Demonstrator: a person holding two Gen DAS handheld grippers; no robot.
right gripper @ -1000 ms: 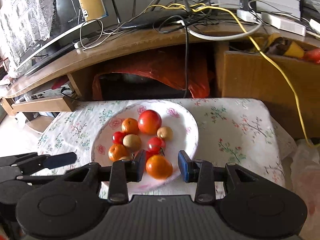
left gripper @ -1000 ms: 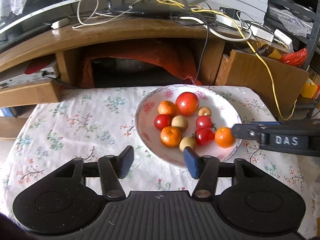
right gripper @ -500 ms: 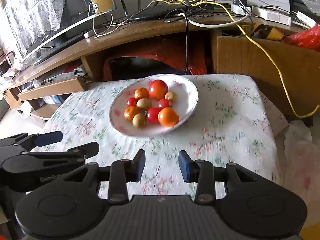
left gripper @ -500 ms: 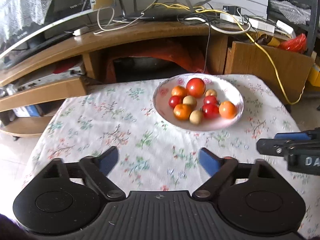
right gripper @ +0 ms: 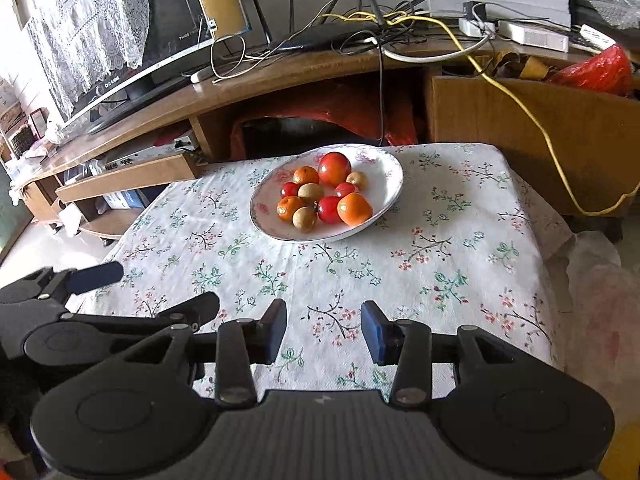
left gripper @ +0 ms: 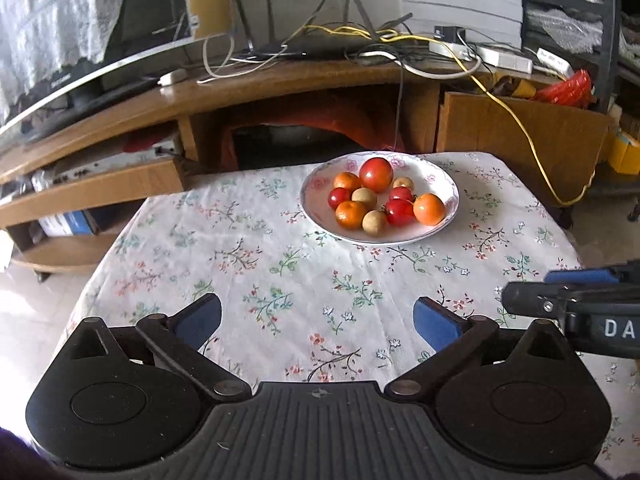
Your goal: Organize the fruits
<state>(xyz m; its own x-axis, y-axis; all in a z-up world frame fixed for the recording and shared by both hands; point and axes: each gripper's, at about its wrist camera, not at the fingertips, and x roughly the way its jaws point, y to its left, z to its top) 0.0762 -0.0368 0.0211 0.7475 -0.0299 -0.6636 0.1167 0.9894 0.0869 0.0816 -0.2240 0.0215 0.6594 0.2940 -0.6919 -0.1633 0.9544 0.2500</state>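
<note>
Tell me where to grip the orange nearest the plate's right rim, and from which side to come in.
Grip the orange across its middle, coming from above and the near right. A red fruit touches its left side, while its rim side is free. The right gripper is open and nearer.

left claw (left gripper: 316, 322): spread wide, empty | right claw (right gripper: 324, 330): parted, empty

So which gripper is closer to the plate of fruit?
Right, though only slightly. The right gripper hangs open just right of the plate's line, the left gripper open and slightly further left; both are well short of it.
</note>
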